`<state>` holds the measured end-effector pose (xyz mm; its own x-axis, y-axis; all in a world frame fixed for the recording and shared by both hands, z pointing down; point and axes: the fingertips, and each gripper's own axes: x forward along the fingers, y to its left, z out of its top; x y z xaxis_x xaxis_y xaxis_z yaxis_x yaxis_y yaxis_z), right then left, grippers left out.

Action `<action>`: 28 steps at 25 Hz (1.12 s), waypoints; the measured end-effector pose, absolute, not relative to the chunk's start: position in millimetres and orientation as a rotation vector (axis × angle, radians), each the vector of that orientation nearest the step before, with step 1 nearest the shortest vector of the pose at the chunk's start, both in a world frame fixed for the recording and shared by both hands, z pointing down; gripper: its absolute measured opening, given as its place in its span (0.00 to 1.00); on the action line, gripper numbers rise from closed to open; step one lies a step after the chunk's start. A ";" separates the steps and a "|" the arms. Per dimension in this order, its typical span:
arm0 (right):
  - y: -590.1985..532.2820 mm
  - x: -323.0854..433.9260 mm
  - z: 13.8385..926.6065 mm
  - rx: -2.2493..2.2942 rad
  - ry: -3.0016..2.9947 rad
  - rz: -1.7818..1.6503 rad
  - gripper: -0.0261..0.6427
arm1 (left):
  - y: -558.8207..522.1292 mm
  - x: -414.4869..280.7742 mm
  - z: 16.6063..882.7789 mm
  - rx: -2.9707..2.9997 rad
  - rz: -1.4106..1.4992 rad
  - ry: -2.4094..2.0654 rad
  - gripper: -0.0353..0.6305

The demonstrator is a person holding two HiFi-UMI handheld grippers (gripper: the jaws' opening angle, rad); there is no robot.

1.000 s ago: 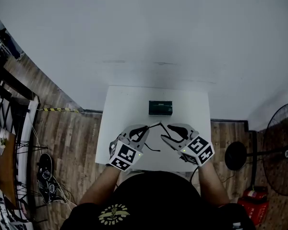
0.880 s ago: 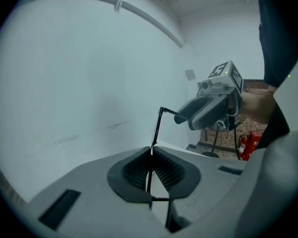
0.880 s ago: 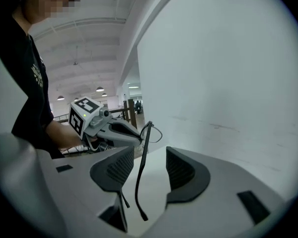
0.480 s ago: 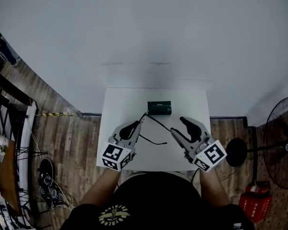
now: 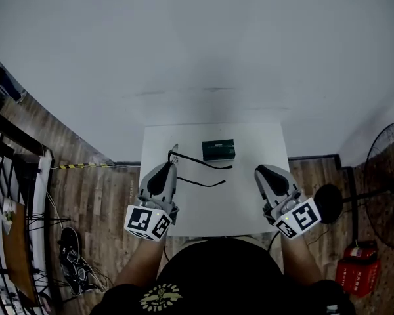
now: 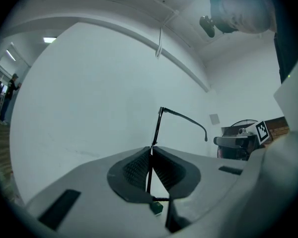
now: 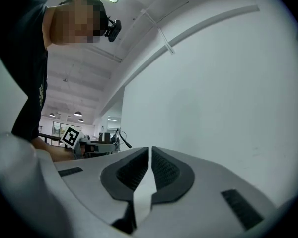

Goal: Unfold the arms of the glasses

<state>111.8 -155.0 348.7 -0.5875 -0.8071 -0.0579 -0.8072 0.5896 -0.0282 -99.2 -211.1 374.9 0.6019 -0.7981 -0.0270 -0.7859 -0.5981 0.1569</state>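
The black thin-framed glasses [image 5: 203, 161] hang above the white table [image 5: 249, 205], both arms stretching rightward from the front. My left gripper [image 5: 168, 165] is shut on the front of the frame. In the left gripper view the thin frame [image 6: 156, 128] rises from between the pads and one arm [image 6: 185, 117] reaches right. My right gripper [image 5: 260, 170] hovers at the table's right side, apart from the glasses. Its jaws are closing with nothing between them, and in the right gripper view the pads [image 7: 161, 168] stand almost together.
A small dark case [image 5: 218, 149] lies at the back middle of the table. A standing fan [image 5: 389, 195] and a red object [image 5: 354, 277] are on the wooden floor to the right. A railing [image 5: 13, 169] and shoes [image 5: 69, 254] are at the left.
The two grippers drew apart from the table's middle. The right one let go of the glasses arm and closed up. The left one carried the glasses leftward with the arms swung out.
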 end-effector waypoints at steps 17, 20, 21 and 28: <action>-138.6 160.6 351.1 -1.504 2.720 0.074 0.04 | -193.8 -91.3 365.4 2.701 -0.163 -1.465 0.09; -131.6 167.9 350.7 -1.478 2.729 0.077 0.04 | -184.9 -82.3 367.3 2.690 -0.148 -1.476 0.09; -130.1 170.5 349.7 -1.469 2.735 0.082 0.04 | -183.5 -78.2 367.6 2.685 -0.145 -1.477 0.09; -130.7 190.1 346.7 -1.378 2.773 0.084 0.04 | -177.2 -44.1 364.4 2.671 -0.146 -1.496 0.09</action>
